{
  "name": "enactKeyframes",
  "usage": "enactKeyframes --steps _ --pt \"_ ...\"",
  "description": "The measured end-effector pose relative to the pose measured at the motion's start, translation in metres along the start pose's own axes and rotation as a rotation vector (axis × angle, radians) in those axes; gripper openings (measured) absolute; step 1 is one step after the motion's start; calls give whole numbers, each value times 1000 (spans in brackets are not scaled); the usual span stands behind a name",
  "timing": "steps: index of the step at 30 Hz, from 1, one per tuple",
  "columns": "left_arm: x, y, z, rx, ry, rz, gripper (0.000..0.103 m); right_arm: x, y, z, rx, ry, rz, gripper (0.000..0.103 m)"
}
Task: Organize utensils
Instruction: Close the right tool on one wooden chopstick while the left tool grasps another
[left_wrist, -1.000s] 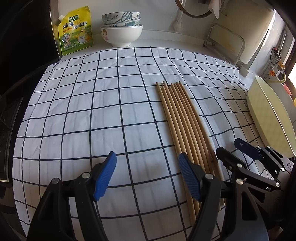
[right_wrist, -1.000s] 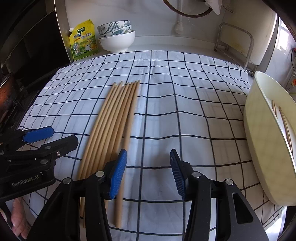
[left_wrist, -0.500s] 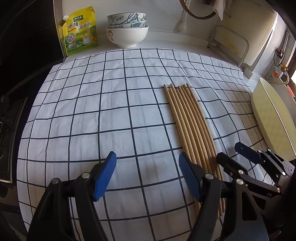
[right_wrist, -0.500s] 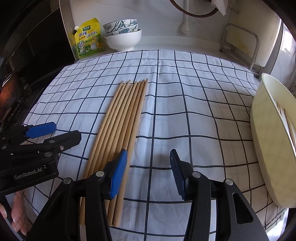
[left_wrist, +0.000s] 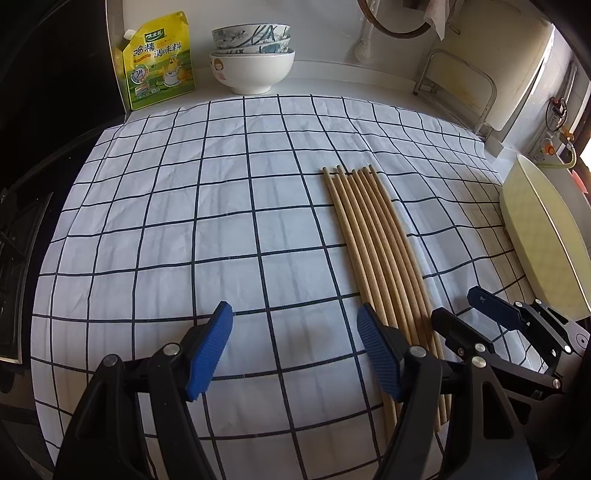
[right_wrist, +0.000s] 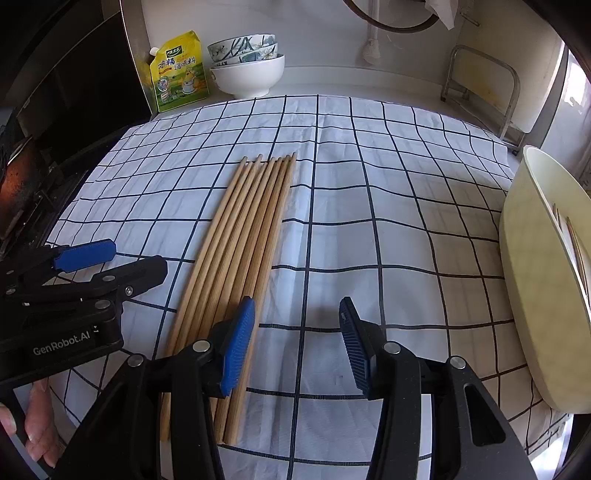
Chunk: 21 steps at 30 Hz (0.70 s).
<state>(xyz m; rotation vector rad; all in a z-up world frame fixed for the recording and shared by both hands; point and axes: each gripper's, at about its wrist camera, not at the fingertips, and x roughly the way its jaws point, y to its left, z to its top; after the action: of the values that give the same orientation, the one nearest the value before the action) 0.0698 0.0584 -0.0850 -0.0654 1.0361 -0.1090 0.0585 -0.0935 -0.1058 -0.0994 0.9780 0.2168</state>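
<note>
Your left hand-held gripper (left_wrist: 293, 354) and right hand-held gripper (right_wrist: 297, 341) are hovering spread and empty, barely shifting since a second ago. Between them, the row of tan wooden chopsticks (right_wrist: 240, 254) is lying untouched on the white grid-checked cloth (left_wrist: 184, 221); pickup is still pending.

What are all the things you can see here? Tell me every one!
chopsticks: seven on the cloth, tan wood, side by side in a row; at least two more inside the tray
checked cloth: one, white with dark lines, spread over the counter
tray: one, pale yellow, right edge of the cloth
bowls: three stacked, one white under two patterned, back of the counter
seasoning pouch: one, yellow-green, left of the bowls
metal rack: one, silver, back right
left tool: black with blue pads, open, empty
right tool: same, open, empty
</note>
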Motion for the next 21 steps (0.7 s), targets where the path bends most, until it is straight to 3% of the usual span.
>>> enactKeyframes --steps 14,21 --pt "-2 -3 -4 5 1 -9 69 8 2 2 -26 5 -31 46" --pt "1 -7 -7 13 11 -19 70 4 -21 -1 30 -1 -62 46"
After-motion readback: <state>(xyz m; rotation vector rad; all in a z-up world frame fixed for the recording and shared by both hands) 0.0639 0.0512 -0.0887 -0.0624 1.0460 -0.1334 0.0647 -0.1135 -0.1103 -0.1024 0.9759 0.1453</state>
